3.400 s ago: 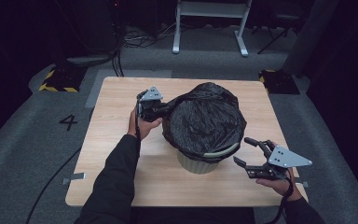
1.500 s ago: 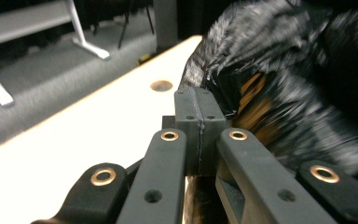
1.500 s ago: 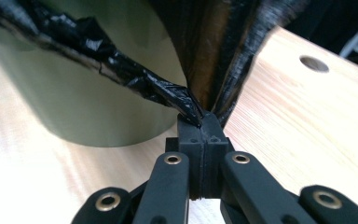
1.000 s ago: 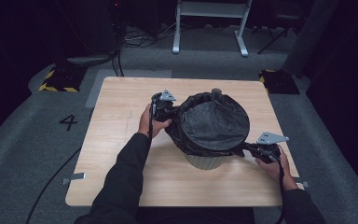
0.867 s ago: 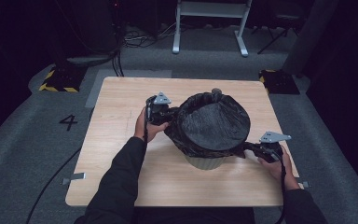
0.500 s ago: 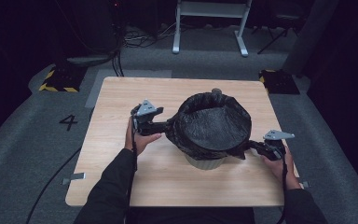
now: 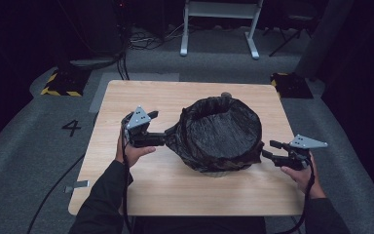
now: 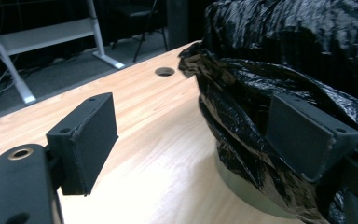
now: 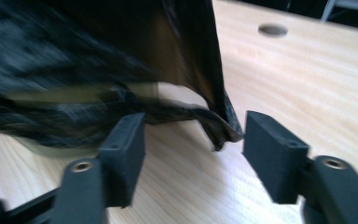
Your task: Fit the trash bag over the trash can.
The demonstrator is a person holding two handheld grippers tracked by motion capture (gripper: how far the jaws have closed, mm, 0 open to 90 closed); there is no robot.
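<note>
Left gripper [image 7: 168,138]: fingers [image 8: 307,135] apart, one pad against the bin liner [image 7: 221,134]. Right gripper [image 7: 268,149]: fingers [image 9: 123,149] apart, straddling a loose fold of liner, not clamped.

Liner is thin black film; judged light, limp, slippery, tear-prone. Best taken at its slack edge.

Bin [image 8: 256,191] stands mid-desk [image 7: 141,187], toward the right edge.

Count: one liner, one bin, two grippers.
</note>
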